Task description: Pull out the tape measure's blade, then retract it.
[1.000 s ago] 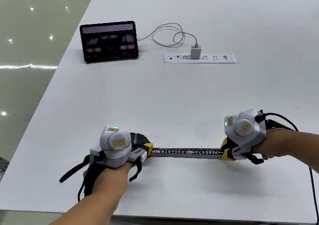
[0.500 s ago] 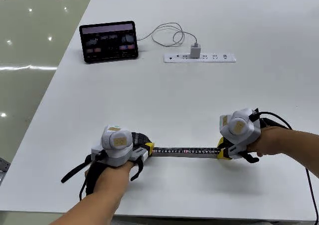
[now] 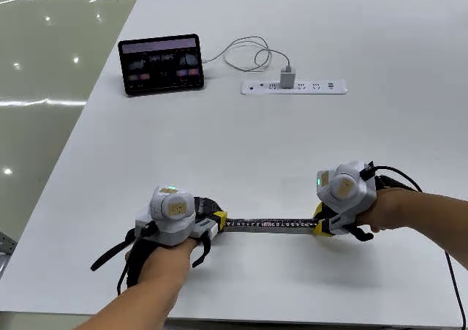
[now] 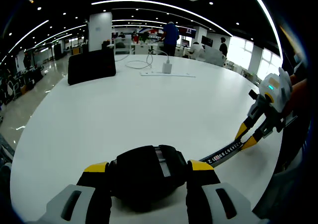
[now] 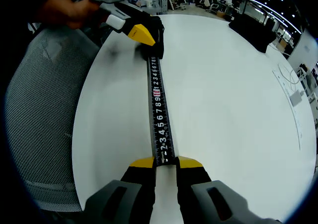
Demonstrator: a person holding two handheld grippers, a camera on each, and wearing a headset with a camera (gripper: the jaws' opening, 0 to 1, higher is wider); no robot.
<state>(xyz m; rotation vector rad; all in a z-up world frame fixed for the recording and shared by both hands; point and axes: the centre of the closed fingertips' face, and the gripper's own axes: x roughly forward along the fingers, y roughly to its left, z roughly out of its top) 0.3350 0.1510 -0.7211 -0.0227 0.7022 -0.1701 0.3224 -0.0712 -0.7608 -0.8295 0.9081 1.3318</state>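
Left gripper view showed my left gripper (image 4: 149,166) squeezed tight around the round black tape measure case (image 4: 141,182). Its thin black numbered blade (image 5: 158,105) stretched away to my right gripper (image 5: 166,163), whose jaws pinched the blade's end.

Bright, even overhead light from ceiling strip lamps (image 4: 144,2) fills all 3 views, leaving soft shadows on the white table (image 3: 292,147), glare streaks on the glossy floor (image 3: 44,52), and fisheye bending toward both gripper views' edges.
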